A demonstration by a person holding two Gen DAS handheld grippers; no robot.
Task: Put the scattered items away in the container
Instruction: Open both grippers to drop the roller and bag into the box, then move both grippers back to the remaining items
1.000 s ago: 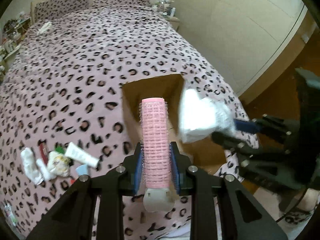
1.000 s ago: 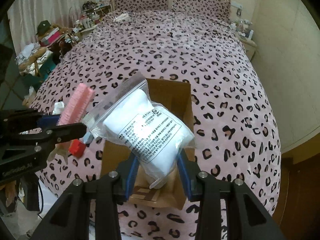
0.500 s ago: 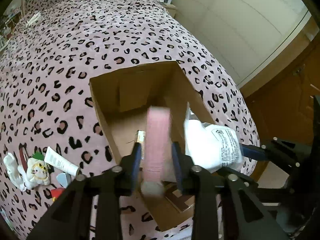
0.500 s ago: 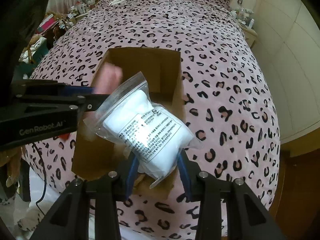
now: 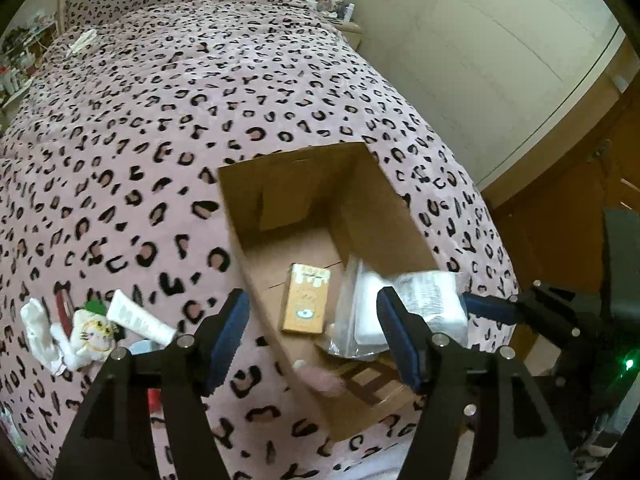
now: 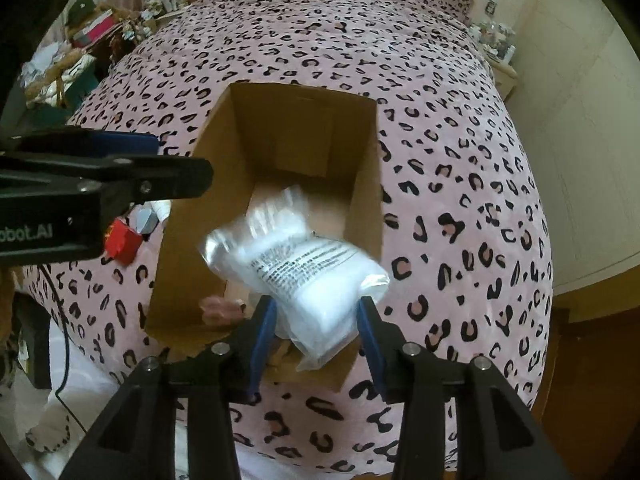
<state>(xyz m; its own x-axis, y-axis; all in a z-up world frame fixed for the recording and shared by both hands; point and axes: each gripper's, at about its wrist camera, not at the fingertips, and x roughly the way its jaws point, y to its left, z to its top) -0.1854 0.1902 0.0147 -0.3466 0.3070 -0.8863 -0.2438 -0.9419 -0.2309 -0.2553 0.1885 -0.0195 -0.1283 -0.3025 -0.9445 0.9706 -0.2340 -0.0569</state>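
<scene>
An open cardboard box (image 5: 360, 208) (image 6: 188, 216) stands on the leopard-print bed. My left gripper (image 5: 312, 334) hangs over its near end with its jaws opening and nothing between them. The pink hair roller (image 5: 326, 380) (image 6: 222, 308) is a blur inside the box below it. A small orange carton (image 5: 306, 298) lies on the box floor. My right gripper (image 6: 316, 322) holds the lower end of a clear bag of white pads (image 6: 308, 268) (image 5: 424, 300). Its jaws are opening, and the blurred bag tips forward into the box.
Left of the box lie a white tube (image 5: 138, 316), a white cat plush (image 5: 94, 336), a white cloth (image 5: 38, 326) and a red box (image 6: 122, 240). Cluttered shelves (image 6: 80, 52) flank the bed's left side. Wall and wooden floor (image 5: 560, 208) are to the right.
The left gripper has spread its jaws and the pink roller has dropped from them into the box. Both grippers came down over the box. The bag has tipped forward and blurred.
</scene>
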